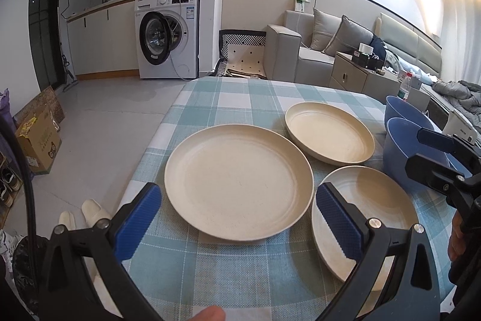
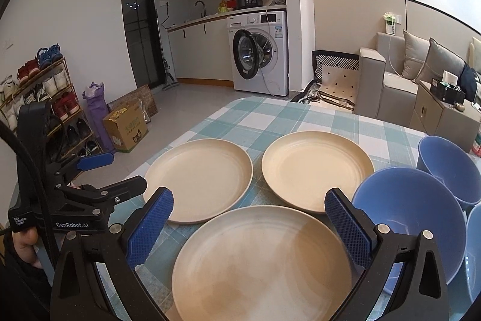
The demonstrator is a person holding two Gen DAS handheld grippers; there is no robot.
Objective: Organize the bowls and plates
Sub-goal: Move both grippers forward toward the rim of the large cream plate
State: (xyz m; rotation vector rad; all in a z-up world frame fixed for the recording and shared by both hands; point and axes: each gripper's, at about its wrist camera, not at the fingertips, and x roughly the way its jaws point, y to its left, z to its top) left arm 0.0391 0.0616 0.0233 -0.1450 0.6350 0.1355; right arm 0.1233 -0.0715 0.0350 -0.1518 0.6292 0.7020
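I see the checked tabletop carrying 3 cream plates and 3 blue bowls: the big plate sits left, the far plate behind it to the right, the near plate closest to me, and the bowls, with the nearest bowl just right of the near plate, cluster at the right edge. My left tool hangs released above the tabletop with its pads straddling the big plate's near rim, gripping nothing. My right tool is likewise spread wide over the near plate, holding nothing.
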